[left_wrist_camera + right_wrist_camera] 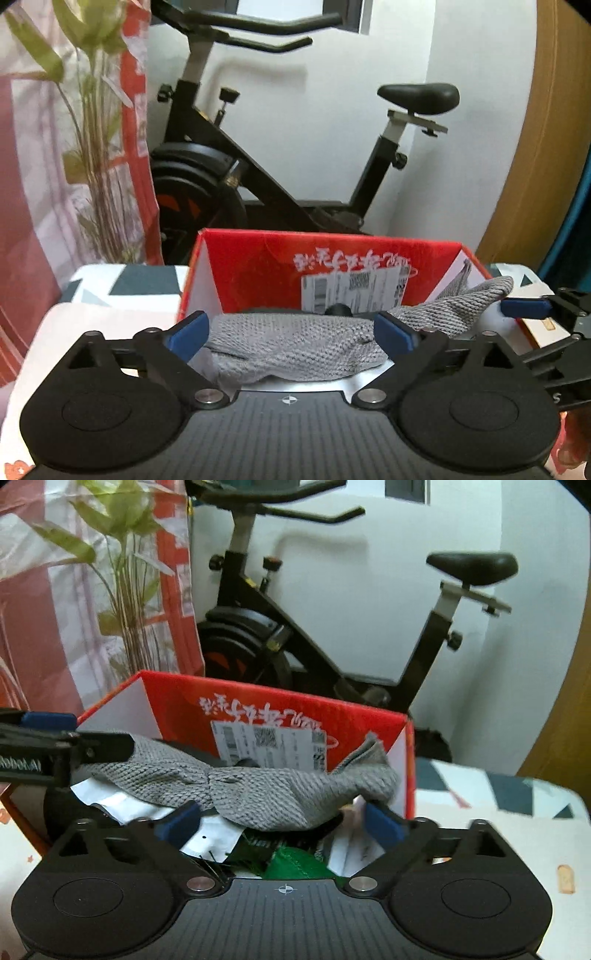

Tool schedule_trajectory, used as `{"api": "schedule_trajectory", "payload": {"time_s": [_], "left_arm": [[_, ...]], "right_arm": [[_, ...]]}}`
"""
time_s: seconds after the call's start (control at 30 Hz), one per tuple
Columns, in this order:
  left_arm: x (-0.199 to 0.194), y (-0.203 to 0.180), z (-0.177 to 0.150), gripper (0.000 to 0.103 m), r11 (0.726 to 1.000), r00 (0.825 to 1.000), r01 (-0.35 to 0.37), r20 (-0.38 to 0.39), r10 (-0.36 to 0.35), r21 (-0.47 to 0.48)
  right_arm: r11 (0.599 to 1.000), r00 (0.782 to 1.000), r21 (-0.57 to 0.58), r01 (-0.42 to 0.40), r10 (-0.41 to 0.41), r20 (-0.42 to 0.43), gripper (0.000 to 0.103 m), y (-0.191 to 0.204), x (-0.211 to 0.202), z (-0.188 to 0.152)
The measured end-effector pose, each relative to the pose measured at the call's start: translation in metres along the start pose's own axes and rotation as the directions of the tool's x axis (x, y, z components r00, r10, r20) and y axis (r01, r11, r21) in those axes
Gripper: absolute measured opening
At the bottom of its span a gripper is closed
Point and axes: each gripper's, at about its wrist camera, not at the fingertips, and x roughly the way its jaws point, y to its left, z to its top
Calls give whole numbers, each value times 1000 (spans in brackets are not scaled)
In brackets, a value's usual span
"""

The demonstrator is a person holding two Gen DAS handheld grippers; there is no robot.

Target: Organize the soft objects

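A grey knitted cloth (306, 347) lies across the open top of a red cardboard box (258, 266), one end trailing over the box's right rim. My left gripper (291, 334) is open, its blue pads either side of the cloth. In the right wrist view the same cloth (266, 794) drapes over the box (177, 698), and my right gripper (282, 825) is open with the cloth lying between and above its pads. The left gripper's fingers (48, 720) show at the left edge. Green fabric (295, 864) and white bags lie inside the box beneath the cloth.
An exercise bike (258, 166) stands behind the box against a white wall. A plant in a red-and-clear wrap (92, 147) stands at the left. The box rests on a bed with a patterned cover (498, 805). A wooden panel (535, 184) is at the right.
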Motion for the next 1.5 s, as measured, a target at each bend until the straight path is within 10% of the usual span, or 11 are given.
{"api": "schedule_trajectory", "payload": {"time_s": [0.33, 0.57, 1.5], "left_arm": [[-55, -9, 7, 103, 996, 991, -90, 102, 87, 23], [-103, -30, 5, 103, 954, 942, -292, 191, 276, 62], [-346, -84, -28, 103, 965, 916, -248, 305, 261, -81]], "right_arm": [[995, 995, 101, -1, -10, 101, 103, -24, -55, 6], [989, 984, 145, -11, -15, 179, 103, -28, -101, 14], [987, 901, 108, -120, 63, 430, 103, 29, -365, -22]]}}
